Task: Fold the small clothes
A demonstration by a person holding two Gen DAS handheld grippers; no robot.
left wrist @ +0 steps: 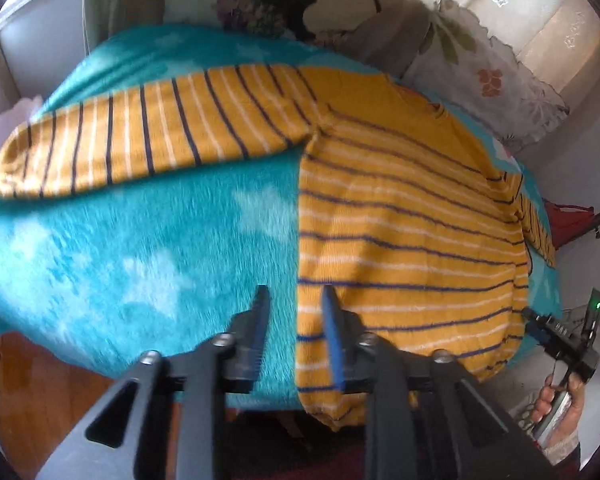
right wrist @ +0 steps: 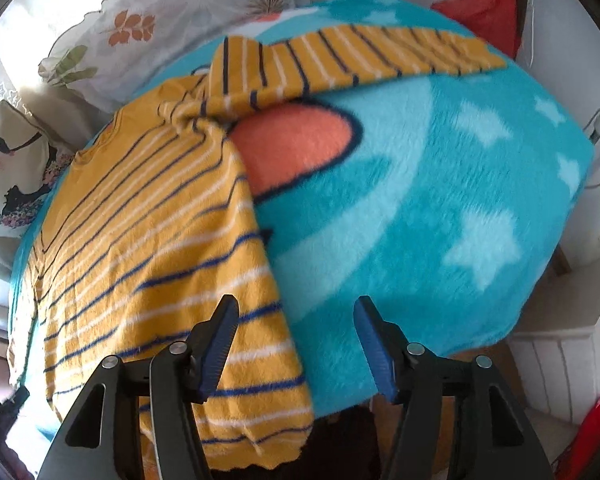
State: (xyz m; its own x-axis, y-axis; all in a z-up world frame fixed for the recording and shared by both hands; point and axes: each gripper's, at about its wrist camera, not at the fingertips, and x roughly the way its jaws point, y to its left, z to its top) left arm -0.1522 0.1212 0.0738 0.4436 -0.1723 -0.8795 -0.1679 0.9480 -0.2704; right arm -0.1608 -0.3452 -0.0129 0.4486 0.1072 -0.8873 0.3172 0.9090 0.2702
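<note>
Mustard-yellow striped sweater [left wrist: 400, 208] is spread flat on a fuzzy teal blanket [left wrist: 140, 248], both sleeves sticking straight out sideways, hem hanging a bit over the near edge. Can't tell what's under the blanket, bed or something else. Pillows [left wrist: 480, 76] are stacked at the far side.

So folding hasn't really started, I'd say. Looks like the spread-and-line-up stage, with both tongs coming in at the near hem corners.

Left tongs [left wrist: 294, 312] have their jaws apart, nothing held. They hover right at the sweater's left side edge near the hem: one finger over the knit, the other over bare blanket. Whether they touch the fabric, I can't tell.

Right tongs [right wrist: 294, 324] are spread wider, also empty, straddling the right side edge [right wrist: 276, 280] the same way. In the left view you can see them off at the hem's right corner, with the hand [left wrist: 556, 396] holding them.

My guess at the next move: each pair drops onto its own edge, pinches a layer or both, then either carries the hem up toward the neckline or brings a side in. The left sleeve [left wrist: 140, 136] and right sleeve [right wrist: 380, 56] are both still out, so they'll need tucking across the body at some point. The blanket is plush, so grabbing pile along with knit seems an easy mistake.
</note>
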